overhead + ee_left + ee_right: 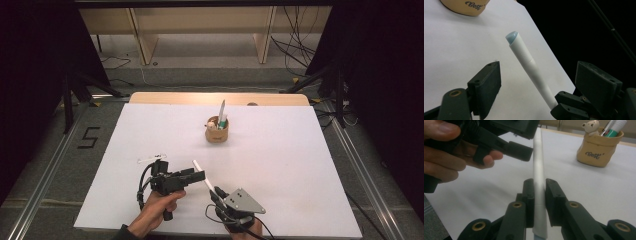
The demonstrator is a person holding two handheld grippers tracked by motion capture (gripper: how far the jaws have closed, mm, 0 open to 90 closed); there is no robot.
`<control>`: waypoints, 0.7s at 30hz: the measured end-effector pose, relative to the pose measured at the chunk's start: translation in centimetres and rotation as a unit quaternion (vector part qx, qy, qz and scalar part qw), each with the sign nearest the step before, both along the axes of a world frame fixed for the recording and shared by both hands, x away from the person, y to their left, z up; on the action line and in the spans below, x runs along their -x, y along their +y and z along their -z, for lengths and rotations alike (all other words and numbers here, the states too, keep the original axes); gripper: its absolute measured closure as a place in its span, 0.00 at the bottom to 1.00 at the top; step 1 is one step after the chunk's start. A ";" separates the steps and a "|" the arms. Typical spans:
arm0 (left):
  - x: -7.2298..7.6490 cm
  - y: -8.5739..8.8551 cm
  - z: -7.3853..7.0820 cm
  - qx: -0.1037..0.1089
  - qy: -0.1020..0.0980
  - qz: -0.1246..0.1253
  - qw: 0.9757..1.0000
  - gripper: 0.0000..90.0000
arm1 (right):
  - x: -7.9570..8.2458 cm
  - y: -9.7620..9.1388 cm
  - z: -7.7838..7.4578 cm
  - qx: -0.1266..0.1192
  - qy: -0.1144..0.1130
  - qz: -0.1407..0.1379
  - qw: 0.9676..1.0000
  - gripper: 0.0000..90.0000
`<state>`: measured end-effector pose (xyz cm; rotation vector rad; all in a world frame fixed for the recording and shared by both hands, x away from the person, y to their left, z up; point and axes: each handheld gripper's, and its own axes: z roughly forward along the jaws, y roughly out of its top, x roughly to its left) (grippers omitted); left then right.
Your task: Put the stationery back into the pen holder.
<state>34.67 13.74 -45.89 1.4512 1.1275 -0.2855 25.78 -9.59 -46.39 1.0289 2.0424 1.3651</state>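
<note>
Two tools, right tool (539,195) clamping pen (539,180)

Pen between the two tools at the near edge of the bench

The white cylindrical plastic pen (202,174) slants between the left tool (192,176) and the right tool (218,193), which stand side by side on the near part of the white-covered bench (280,165). Well behind them, toward the far edge, sits the tan bag-shaped pen holder (218,131) with pens upright in it; a thin wire clip (150,158) lies just behind the left tool.
</note>
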 end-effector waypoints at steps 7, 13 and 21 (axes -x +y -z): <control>0.0 -0.1 0.5 0.033 0.032 -0.007 0.999 0.31 | 0.2 0.2 -0.1 0.003 -0.008 -0.003 1.000 0.88; 0.1 -0.3 0.7 0.050 0.049 -0.012 0.997 0.39 | 0.2 0.1 -0.2 0.003 -0.012 -0.003 1.000 0.88; -0.1 -0.4 1.0 0.079 0.067 -0.020 0.994 0.51 | 0.3 0.2 -0.2 0.003 -0.016 -0.003 1.000 0.88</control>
